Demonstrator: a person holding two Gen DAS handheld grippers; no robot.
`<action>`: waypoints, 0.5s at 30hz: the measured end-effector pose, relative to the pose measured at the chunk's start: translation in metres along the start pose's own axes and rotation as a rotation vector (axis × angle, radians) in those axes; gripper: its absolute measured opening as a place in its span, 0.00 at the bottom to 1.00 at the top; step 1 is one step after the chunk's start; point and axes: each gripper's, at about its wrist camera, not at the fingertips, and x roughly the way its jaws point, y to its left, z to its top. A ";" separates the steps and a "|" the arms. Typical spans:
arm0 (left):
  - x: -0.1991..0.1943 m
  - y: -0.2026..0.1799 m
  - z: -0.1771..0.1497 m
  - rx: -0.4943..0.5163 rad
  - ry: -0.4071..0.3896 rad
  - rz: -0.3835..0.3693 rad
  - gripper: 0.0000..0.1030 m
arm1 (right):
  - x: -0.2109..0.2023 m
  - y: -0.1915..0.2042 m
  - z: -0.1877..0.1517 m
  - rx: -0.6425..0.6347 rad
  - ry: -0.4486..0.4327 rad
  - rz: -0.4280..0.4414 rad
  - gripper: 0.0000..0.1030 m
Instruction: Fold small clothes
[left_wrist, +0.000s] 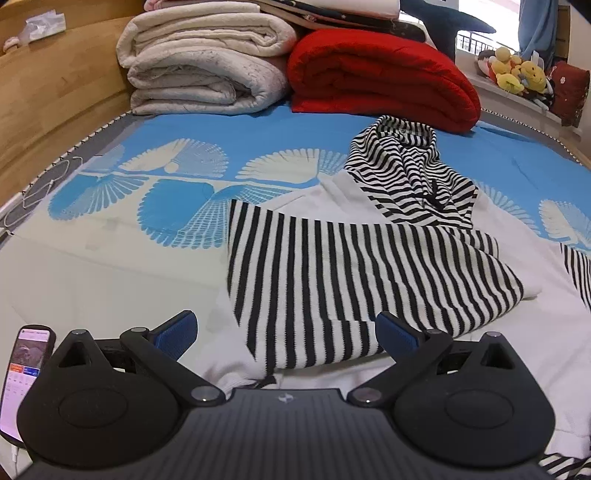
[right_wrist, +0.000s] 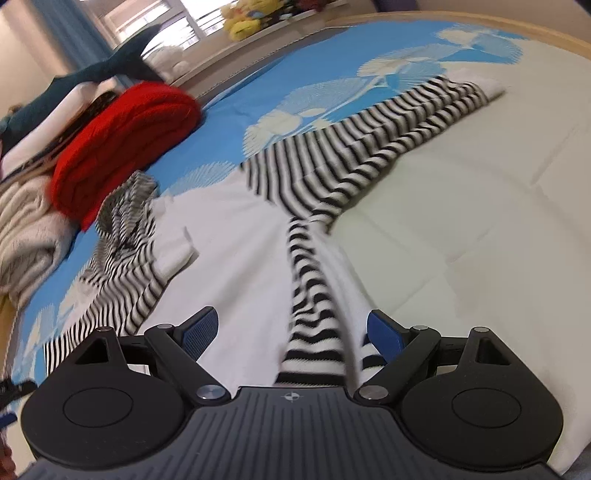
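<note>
A white hooded top with black-and-white striped sleeves and hood (left_wrist: 369, 266) lies flat on the bed. One striped sleeve (left_wrist: 332, 288) is folded across its white body; the striped hood (left_wrist: 410, 173) lies at the far end. My left gripper (left_wrist: 286, 332) is open and empty, just above the near edge of the folded sleeve. In the right wrist view the other striped sleeve (right_wrist: 369, 144) stretches out to the far right, and a striped strip (right_wrist: 314, 317) runs between the open fingers of my right gripper (right_wrist: 291, 332). That view is blurred.
A folded red blanket (left_wrist: 380, 77) and a folded cream blanket (left_wrist: 203, 62) are stacked at the head of the bed. A phone (left_wrist: 22, 376) lies at the near left. A wooden bed frame (left_wrist: 55, 92) runs along the left. Plush toys (left_wrist: 517, 70) sit on the sill.
</note>
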 end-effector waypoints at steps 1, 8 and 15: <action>0.000 0.000 0.000 -0.003 -0.001 0.000 1.00 | 0.000 -0.007 0.008 0.032 -0.001 -0.010 0.86; 0.012 0.005 0.001 -0.034 0.037 0.010 1.00 | 0.012 -0.092 0.105 0.287 -0.152 -0.114 0.86; 0.025 0.008 0.004 -0.049 0.057 0.048 1.00 | 0.072 -0.167 0.173 0.486 -0.211 -0.179 0.86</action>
